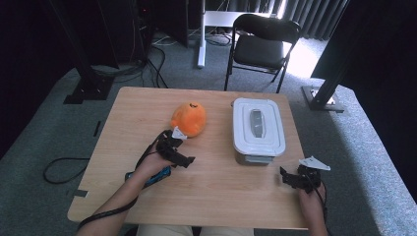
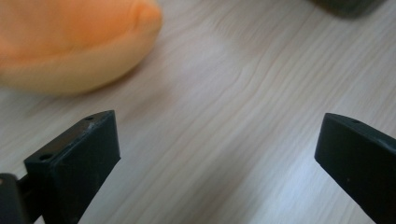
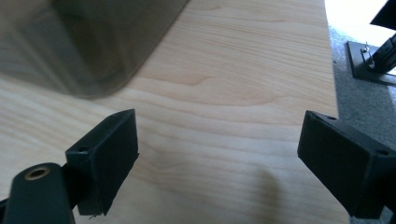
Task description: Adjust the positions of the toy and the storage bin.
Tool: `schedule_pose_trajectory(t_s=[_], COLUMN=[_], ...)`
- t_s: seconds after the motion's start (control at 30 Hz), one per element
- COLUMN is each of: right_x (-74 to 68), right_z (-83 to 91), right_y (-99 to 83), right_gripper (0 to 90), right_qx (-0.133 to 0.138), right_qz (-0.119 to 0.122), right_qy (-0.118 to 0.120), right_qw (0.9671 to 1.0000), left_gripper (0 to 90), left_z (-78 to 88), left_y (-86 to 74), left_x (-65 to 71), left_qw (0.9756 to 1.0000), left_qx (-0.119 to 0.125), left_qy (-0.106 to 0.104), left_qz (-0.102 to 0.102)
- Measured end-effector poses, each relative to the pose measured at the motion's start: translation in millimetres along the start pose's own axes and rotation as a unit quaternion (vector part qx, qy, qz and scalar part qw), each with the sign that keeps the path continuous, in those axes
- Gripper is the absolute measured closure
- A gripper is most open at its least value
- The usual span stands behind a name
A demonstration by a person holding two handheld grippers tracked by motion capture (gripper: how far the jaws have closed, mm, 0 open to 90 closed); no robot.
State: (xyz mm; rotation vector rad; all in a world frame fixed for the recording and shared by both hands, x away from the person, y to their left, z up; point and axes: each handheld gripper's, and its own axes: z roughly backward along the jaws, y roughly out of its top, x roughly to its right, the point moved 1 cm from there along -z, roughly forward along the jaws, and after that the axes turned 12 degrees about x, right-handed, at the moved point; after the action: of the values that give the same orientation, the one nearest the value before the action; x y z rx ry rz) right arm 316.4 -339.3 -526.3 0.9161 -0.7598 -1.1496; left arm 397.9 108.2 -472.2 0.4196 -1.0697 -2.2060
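So there's a person at a wooden table (image 1: 211,196) with a tool in each hand. The left tool (image 1: 183,158) sits left of the table's middle, just in front of an orange plush (image 1: 189,118), near it but not touching. Its jaws are spread wide with nothing between them, just bare wood. From the left gripper view you get the plush (image 2: 74,42) up in the top left corner, a bit blurry, clear of both jaws. There's also something blue (image 1: 156,176) under the left hand, can't tell what it is.

The right tool (image 1: 291,178) is down near the right front corner of the table, close to the edge. Jaws also wide apart, nothing gripped. It points toward a box (image 1: 258,125) with a white lid and a grey handle on top, which stands on the right half of the table, lid on. The tool is near the box's front right corner but apart from it. In the right gripper view the box (image 3: 79,42) looks like a smoky see-through wall in the top left, with its rounded corner on the wood.

Plush and box sit side by side, a gap between them. Behind the table there's a black chair (image 1: 260,44) on grey carpet.
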Motion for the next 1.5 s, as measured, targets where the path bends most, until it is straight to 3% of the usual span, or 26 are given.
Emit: schedule_pose_trajectory(t_s=[0.17,0.4,0.67,0.87,1.03,1.17,1.27,1.3,1.37,1.5], right_x=[4.6,9.8,15.7,20.9,26.9,26.3,24.5,21.9,21.1,18.7], right_z=[-4.4,-16.9,-32.2,-45.5,-56.7,-65.4,-69.1,-73.7,-74.7,-79.7], right_y=[7.6,13.9,20.0,23.7,31.0,40.8,44.3,47.6,48.2,49.6], right_gripper=[12.0,12.0,12.0,12.0,12.0,12.0,12.0,12.0,12.0,13.4], right_qx=[0.007,0.006,0.009,0.009,0.012,0.017,0.017,0.015,0.014,0.015], right_qz=[0.001,0.0,-0.01,-0.022,-0.04,-0.039,-0.035,-0.031,-0.03,-0.032], right_qy=[-0.009,-0.02,-0.025,-0.028,-0.032,-0.03,-0.028,-0.025,-0.024,-0.02], right_qw=[0.9999,0.9998,0.9996,0.9993,0.9986,0.9986,0.9989,0.9991,0.9991,0.9992], left_gripper=[0.2,0.3,0.3,0.3,0.3,0.3,0.3,0.3,0.3,0.4], left_z=[-23.1,-56.6,-86.5,-107.4,-118.8,-122.1,-124.9,-125.1,-125.1,-128.2], left_y=[16.1,30.8,41.1,49.0,57.8,61.7,62.8,63.6,64.3,64.7], left_x=[7.9,20.7,20.8,22.9,23.2,25.4,25.7,26.3,27.8,28.7], left_qw=[0.9998,0.9999,0.999,0.999,0.9985,0.9978,0.9974,0.9964,0.9955,0.9951], left_qx=[0.016,0.013,0.035,0.035,0.04,0.047,0.04,0.035,0.032,0.024], left_qy=[-0.002,-0.004,0.021,0.018,0.026,0.037,0.053,0.07,0.08,0.082], left_qz=[0.011,0.001,0.017,0.02,0.027,0.029,0.027,0.034,0.039,0.05])
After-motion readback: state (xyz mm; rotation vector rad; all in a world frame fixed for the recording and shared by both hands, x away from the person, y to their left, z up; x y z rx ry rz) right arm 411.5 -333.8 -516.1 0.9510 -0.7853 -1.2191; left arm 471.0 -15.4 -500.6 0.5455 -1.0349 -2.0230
